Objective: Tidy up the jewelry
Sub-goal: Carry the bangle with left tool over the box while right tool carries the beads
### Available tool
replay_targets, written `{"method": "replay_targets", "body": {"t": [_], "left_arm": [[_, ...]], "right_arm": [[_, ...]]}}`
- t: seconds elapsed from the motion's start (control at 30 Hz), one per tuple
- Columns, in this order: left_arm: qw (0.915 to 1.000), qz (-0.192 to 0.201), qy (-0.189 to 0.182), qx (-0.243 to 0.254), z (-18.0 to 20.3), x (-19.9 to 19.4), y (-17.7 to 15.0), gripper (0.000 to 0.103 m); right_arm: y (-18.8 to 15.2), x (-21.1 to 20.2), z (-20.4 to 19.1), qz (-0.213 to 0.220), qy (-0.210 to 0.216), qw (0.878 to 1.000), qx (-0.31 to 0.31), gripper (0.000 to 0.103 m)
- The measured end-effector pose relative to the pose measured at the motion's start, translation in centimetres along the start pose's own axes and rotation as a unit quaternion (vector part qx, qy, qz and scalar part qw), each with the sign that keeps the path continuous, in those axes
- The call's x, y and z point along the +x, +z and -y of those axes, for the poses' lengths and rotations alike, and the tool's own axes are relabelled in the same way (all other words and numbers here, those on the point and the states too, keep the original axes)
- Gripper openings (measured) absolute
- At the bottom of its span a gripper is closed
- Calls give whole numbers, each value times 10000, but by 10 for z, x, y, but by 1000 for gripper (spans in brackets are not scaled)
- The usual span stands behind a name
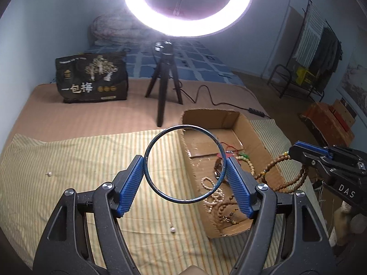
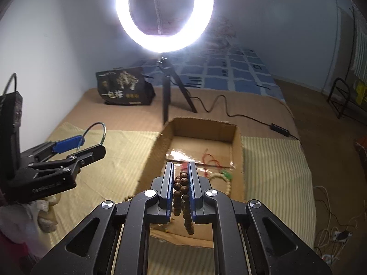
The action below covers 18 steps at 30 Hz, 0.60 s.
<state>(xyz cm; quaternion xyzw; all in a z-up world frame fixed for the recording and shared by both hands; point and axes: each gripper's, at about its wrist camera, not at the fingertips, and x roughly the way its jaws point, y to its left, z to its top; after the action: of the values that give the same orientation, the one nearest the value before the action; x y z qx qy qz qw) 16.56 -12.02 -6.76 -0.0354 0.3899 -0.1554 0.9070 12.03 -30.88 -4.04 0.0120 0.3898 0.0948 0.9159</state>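
My left gripper [image 1: 185, 167] clamps a thin metal bangle [image 1: 184, 163] above the striped cloth [image 1: 80, 160], beside the cardboard box [image 1: 257, 133] wall. My right gripper [image 2: 180, 178] pinches brown wooden beads [image 2: 181, 190] over the box's open interior.

From where I watched, a bright ring light [image 1: 188, 6] on a black tripod [image 1: 164, 87] glared over the bed, its cable [image 1: 206, 96] trailing across a tan blanket [image 1: 91, 119]. A striped yellow cloth [image 1: 80, 160] covered the near part. A dark printed bag [image 1: 91, 80] stood by the pale blue wall [image 1: 57, 23]. Farther back lay a blue checked sheet [image 1: 195, 61] and a rolled quilt [image 1: 110, 29]. Clothes hung on a rack [image 1: 316, 45] at the right.
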Motion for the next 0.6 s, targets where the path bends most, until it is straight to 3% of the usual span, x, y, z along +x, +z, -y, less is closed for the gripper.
{"method": "replay_targets", "body": {"t": [0.6], "left_arm": [[9978,-518,-274,320,34,46,-14,74]], "right_arm": [[-17,30,30,-556,-116,9979,327,10]]}}
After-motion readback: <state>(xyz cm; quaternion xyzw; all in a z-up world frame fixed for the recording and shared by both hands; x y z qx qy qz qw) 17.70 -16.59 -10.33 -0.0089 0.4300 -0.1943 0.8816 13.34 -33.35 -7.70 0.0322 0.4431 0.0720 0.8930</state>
